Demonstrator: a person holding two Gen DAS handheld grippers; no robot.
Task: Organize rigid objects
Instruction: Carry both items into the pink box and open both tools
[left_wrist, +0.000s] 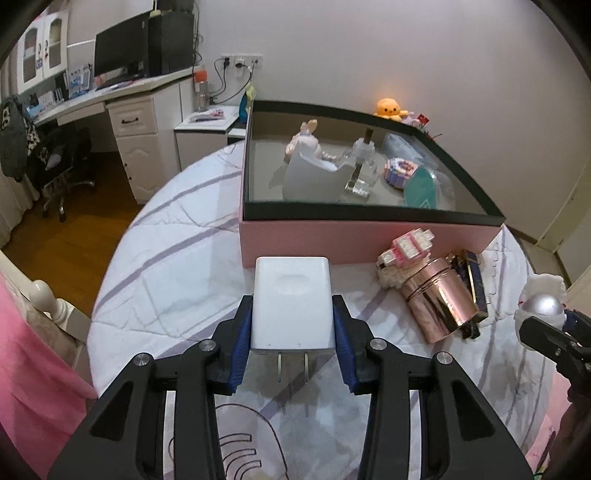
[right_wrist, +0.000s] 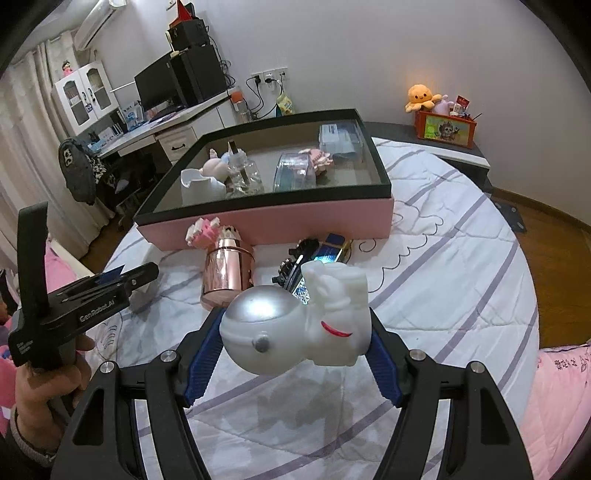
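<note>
The left gripper (left_wrist: 293, 325) has its jaws pressed on both sides of a white plug-in charger (left_wrist: 291, 301), prongs pointing back toward the camera, held above the bed (left_wrist: 177, 258). The right gripper (right_wrist: 295, 354) has its jaws set wide around a white astronaut figure (right_wrist: 295, 325) with a silver helmet, gripped across its width and lying sideways between the blue pads (right_wrist: 205, 354).

Just beyond both pairs of jaws, on the quilt, lie a rose-gold can (left_wrist: 439, 299) on its side, a pink-and-white block toy (left_wrist: 406, 251) touching it, and a dark blue box (left_wrist: 476, 284) with a black item half hidden behind the astronaut in the right view.

Farther ahead stands a pink box (left_wrist: 369, 240) with a black rim. Inside it are a white jug-like holder (left_wrist: 314, 177), a pale bunny figure (left_wrist: 306, 138), a clear glass bottle (left_wrist: 362, 166), a round pink block piece (left_wrist: 400, 171), a clear plastic tub with a teal part (right_wrist: 293, 171) and a wrapped blue pack (right_wrist: 340, 138). Several of these overlap, so their outlines are hard to separate.

Both grippers tilt downward toward the bed. A hand (right_wrist: 48, 380) holds the left gripper's handle at the left edge of the right view; the right gripper shows only partly at the right edge of the left view.
</note>
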